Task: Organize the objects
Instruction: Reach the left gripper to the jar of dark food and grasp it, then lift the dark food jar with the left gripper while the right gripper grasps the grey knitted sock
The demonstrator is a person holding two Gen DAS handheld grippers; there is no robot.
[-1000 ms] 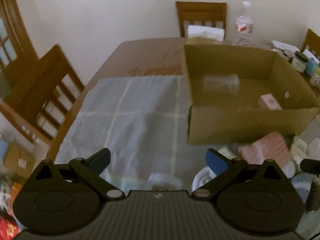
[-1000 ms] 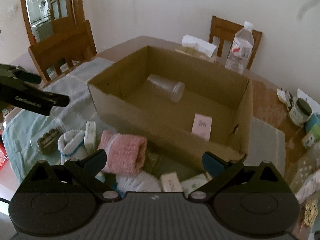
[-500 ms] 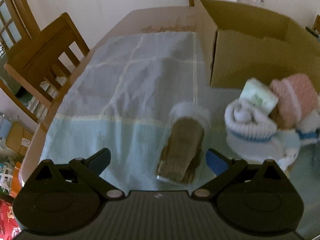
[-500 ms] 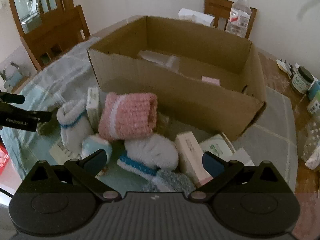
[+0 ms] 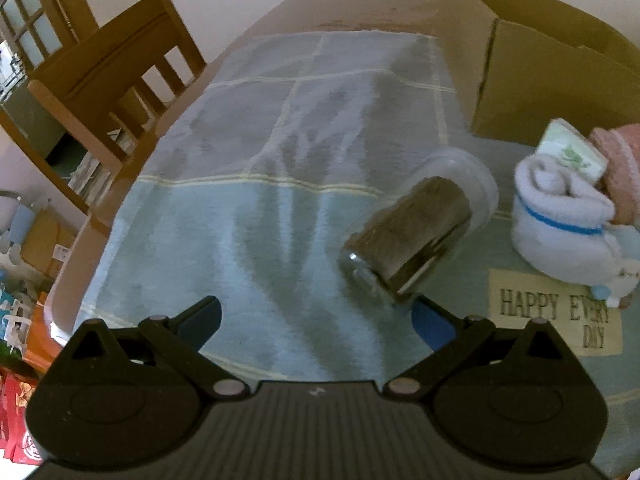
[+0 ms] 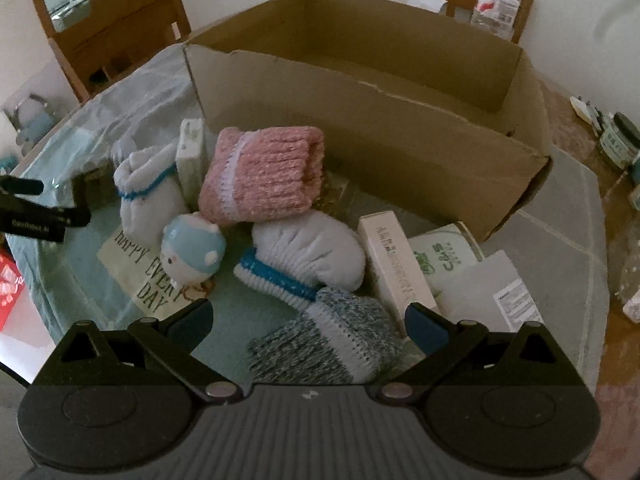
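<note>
A clear plastic jar [image 5: 416, 224] with brown contents lies on its side on the blue-grey cloth [image 5: 280, 160]. My left gripper [image 5: 316, 320] is open, just in front of the jar, its right finger close to the jar's base. My right gripper [image 6: 308, 320] is open above a grey knit sock roll [image 6: 328, 340]. Beyond it lie a white sock roll with a blue band [image 6: 308, 260], a pink sock roll [image 6: 264, 172], a small blue-hatted figure [image 6: 192, 248] and several small boxes [image 6: 396, 272]. The open cardboard box [image 6: 400, 120] stands behind them.
Another white sock roll [image 5: 560, 216] and a tissue pack [image 5: 568, 152] lie right of the jar. Wooden chairs [image 5: 120, 72] stand at the table's left and far sides. A water bottle [image 6: 496, 4] and small jars [image 6: 616, 140] are beyond the box.
Both grippers have dropped lower toward the table. The left one has come close to the lying jar. The right one has moved from over the box to over the sock pile.
</note>
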